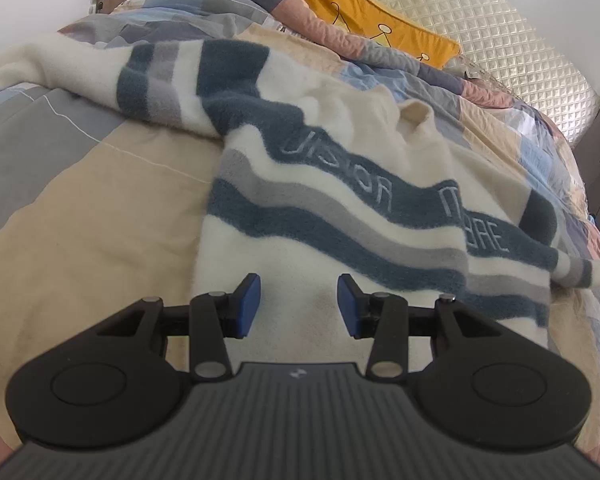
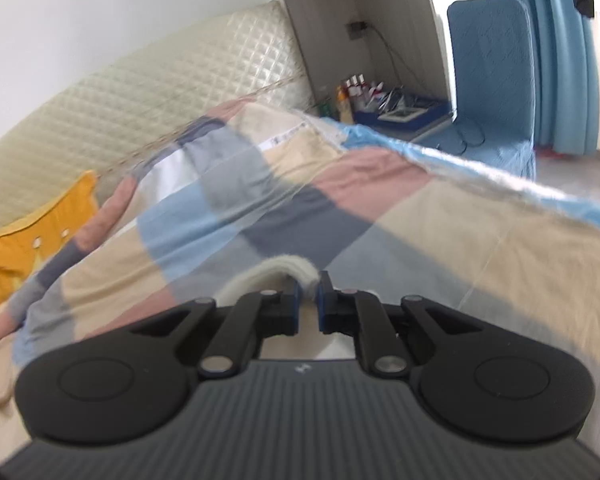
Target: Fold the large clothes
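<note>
A fluffy cream sweater (image 1: 340, 200) with dark teal and grey wavy stripes and stitched lettering lies spread on the bed. One sleeve runs off to the upper left, the other off to the right. My left gripper (image 1: 299, 304) hovers over the sweater's lower cream part, open, with nothing between its blue pads. In the right wrist view my right gripper (image 2: 309, 292) is shut on a cream fold of the sweater (image 2: 276, 274), which arches up out of the pads above the quilt.
A patchwork quilt (image 2: 340, 208) in beige, blue, grey and pink covers the bed. A yellow cushion (image 1: 372, 12) leans on the quilted cream headboard (image 2: 140, 100). Beyond the bed's far edge stand a blue chair (image 2: 496, 76) and a shelf of small bottles (image 2: 352, 92).
</note>
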Demonstrator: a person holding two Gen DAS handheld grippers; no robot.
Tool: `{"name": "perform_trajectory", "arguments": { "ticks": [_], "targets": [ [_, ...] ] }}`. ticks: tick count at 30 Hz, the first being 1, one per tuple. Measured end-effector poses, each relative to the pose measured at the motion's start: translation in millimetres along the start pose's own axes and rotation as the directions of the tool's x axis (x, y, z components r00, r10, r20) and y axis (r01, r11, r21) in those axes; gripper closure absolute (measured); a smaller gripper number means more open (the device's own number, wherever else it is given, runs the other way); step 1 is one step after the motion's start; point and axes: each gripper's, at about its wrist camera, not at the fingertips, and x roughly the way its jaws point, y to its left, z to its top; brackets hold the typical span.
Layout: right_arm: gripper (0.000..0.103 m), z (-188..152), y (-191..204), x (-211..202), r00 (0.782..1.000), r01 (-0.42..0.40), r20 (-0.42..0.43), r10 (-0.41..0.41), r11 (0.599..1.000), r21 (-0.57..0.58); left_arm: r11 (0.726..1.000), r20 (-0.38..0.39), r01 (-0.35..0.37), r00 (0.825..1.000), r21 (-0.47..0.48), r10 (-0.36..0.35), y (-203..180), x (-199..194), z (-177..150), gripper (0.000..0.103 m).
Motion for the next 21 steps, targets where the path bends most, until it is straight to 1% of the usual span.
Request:
{"name": "perform_trajectory", "arguments": {
  "ticks": [2,4,6,8,10,13,17,20,21],
  "targets": [
    [0.092,10,7,9,1.0,-0.003,0.019,0.004,1.0,-0.031,1.0,0.0,-0.003,1.0,-0.002,0.003,-1,1,1,0.055],
    [0.092,18,14,12,0.997,-0.03,0.063,0.035,0.997,-0.076,1.0,0.0,-0.003,1.0,-0.006,0.003,0,3,2,0.055],
    [0.092,21,15,16,0.995,-0.045,0.082,0.052,0.995,-0.087,1.0,-0.003,-0.002,1.0,-0.011,0.002,0,3,2,0.055],
    [0.092,18,9,20,0.995,-0.042,0.083,0.05,0.995,-0.096,1.0,-0.005,0.001,1.0,-0.019,-0.001,1,3,2,0.055],
    [0.092,9,-1,31,0.999,-0.001,0.044,0.006,0.993,-0.12,1.0,-0.01,0.006,1.0,-0.028,-0.006,2,2,4,0.055],
    [0.092,-13,-33,40,0.999,0.042,-0.018,-0.044,0.997,-0.067,0.999,-0.025,0.023,0.999,-0.036,-0.024,1,1,6,0.055],
    [0.091,-60,-74,32,0.994,0.069,-0.085,-0.069,0.998,0.0,0.998,-0.038,0.037,0.999,-0.045,-0.039,2,-2,9,0.055],
    [0.088,-98,-98,22,0.984,0.1,-0.152,-0.095,0.995,0.022,0.998,-0.035,0.022,0.999,-0.058,-0.024,6,-7,12,0.055],
    [0.088,-109,-104,20,0.978,0.117,-0.177,-0.113,0.993,0.015,0.998,-0.028,0.019,0.999,-0.065,-0.021,9,-10,14,0.055]
  ]
}}
